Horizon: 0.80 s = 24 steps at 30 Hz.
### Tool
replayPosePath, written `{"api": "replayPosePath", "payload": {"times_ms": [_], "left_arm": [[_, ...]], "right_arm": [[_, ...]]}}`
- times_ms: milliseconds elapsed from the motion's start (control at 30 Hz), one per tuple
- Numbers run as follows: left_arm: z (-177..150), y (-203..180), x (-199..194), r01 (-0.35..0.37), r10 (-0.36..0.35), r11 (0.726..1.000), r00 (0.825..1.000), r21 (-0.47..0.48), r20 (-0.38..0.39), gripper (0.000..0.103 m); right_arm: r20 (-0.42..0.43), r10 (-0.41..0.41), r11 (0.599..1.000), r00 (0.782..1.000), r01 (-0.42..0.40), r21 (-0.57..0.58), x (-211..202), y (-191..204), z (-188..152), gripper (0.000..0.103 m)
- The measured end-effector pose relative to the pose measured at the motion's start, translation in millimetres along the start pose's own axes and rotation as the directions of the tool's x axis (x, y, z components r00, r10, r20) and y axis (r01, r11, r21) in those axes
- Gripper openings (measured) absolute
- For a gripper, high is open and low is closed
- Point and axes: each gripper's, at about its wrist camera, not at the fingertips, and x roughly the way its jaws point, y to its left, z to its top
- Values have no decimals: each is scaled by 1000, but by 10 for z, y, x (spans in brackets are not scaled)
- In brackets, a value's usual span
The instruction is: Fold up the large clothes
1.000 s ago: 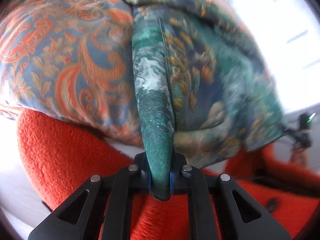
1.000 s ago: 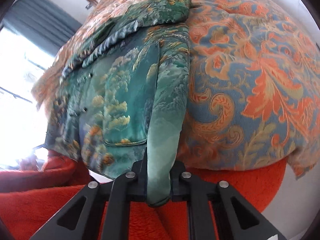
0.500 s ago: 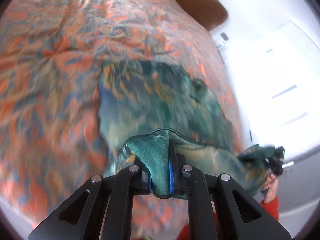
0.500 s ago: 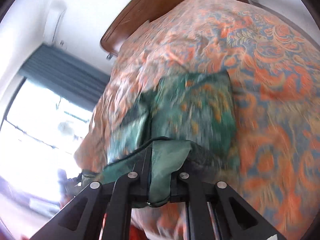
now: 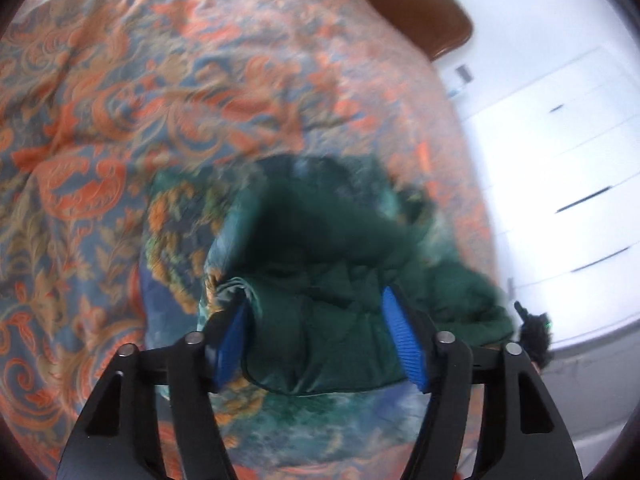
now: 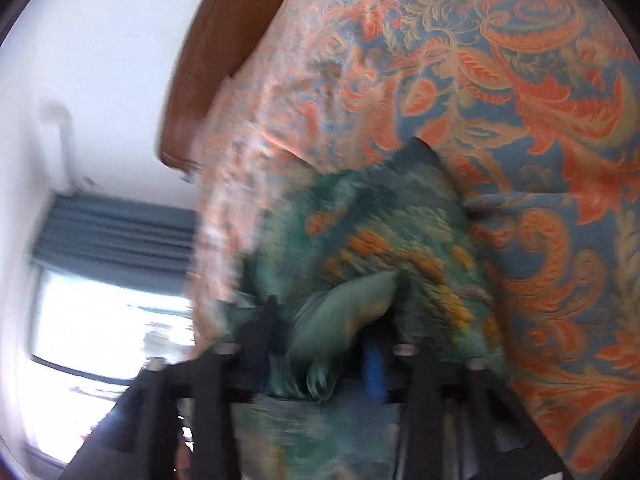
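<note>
On the bed, over its orange and blue paisley bedspread, lies the green printed garment, doubled over on itself so that the dark plain lining faces up near the left tongs. Those tongs stand wide, both blue pads bare, and nothing is pinched between them. The right tongs are badly smeared by motion; a pale green fold of the garment sits between the fingers, and one blue pad shows clear, so I cannot tell whether they grip it or have let go.

The step in hand looks to be the release after carrying the hem up over the body. To do it well, both sides should let go at the same level so the folded edge lands straight, and the tongs should draw back low and flat, so as not to drag the top layer out of line. The bunched lining by the left tongs will likely want smoothing before any further fold.

Half a second earlier both tongs were clamped on a ridge of cloth held above the bed; a second earlier the garment hung off the bed edge over a red rug. Now the left has opened, and the fabric rests on the bed.
</note>
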Motion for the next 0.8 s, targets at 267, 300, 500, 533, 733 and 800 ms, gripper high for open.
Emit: {"api": "replayPosePath", "payload": {"times_ms": [267,300,500,533,733,800], "left_arm": [[61,255,-518,41,-32,997,987,-58,157,92],[26,282,-508,26,-20,999,990,-37,141,92],[-286,210,22,-115,120,983,992,143,-30,92],[-313,148,122,-149,155,973,988,175,-23,92],[-250,20,598,-298,312,929,950,218,-29,22],[-256,61,598,-341,351,918,936,202,-13,11]], "right_arm": [[204,-57,984,977,90,-152,-593,399,195,84],[201,-108,966,974,150,-210,-588,443,161,84],[124,-364,756,923,371,-539,-187,609,-330,84],[125,-391,739,912,392,-549,-91,599,-349,84],[144,-488,706,861,486,-516,309,542,-353,58],[170,-548,636,819,540,-551,381,605,-433,24]]}}
